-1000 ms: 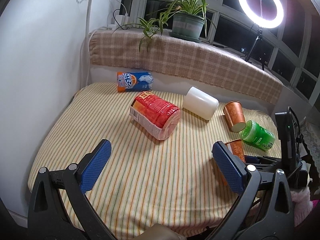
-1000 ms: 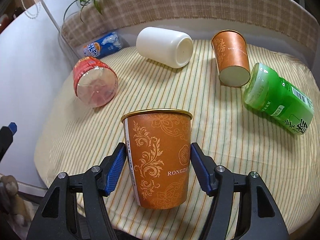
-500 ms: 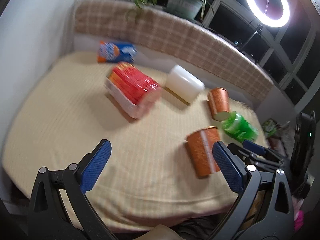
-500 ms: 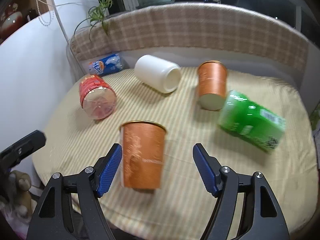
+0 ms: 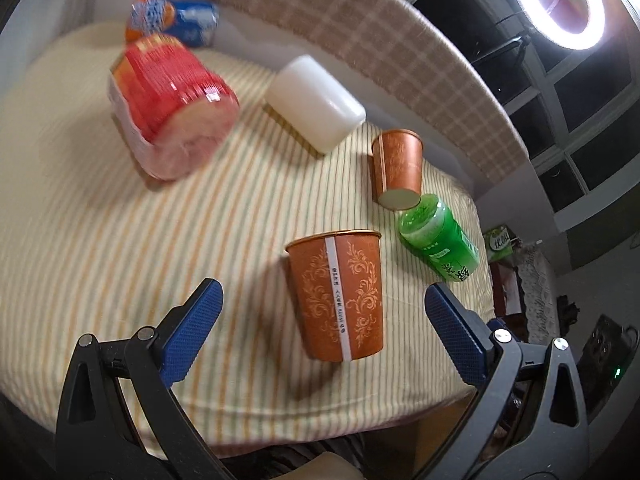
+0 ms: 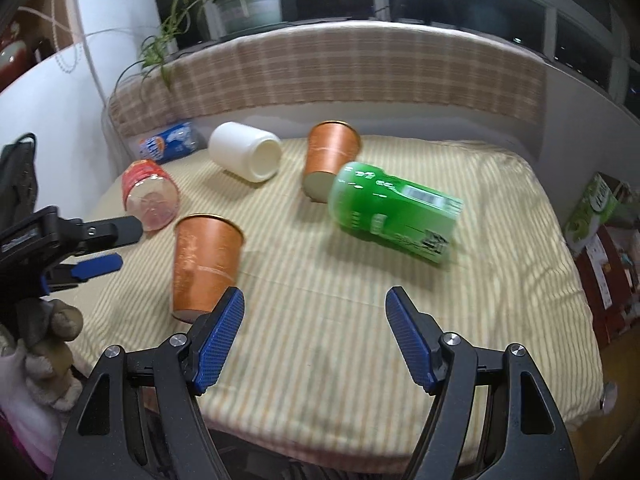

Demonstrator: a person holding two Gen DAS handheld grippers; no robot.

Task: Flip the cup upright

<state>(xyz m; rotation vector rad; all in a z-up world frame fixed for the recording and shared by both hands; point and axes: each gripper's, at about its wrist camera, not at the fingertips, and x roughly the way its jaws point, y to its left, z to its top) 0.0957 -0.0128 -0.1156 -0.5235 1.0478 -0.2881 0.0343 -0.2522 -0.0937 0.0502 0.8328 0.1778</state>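
Note:
An orange paper cup (image 5: 338,296) with a gold floral pattern stands upright, mouth up, on the striped tablecloth (image 5: 120,240) near the front edge; it also shows in the right wrist view (image 6: 206,258). A second orange cup (image 5: 397,168) lies on its side farther back, also seen from the right wrist (image 6: 330,158). My left gripper (image 5: 320,334) is open, its blue pads on either side of the upright cup and a little short of it. My right gripper (image 6: 314,338) is open and empty, to the right of the upright cup.
A green bottle (image 6: 394,214), a white jar (image 6: 248,156), a red-labelled bottle (image 5: 172,98) and a blue-orange bottle (image 5: 172,20) all lie on their sides on the table. A plaid-covered ledge (image 6: 340,68) with a plant runs along the back. A ring light (image 5: 558,2) stands right.
My right gripper has opened, let go of the orange cup standing upright and drawn back to the right. My left gripper has swung right and closer, now framing that cup.

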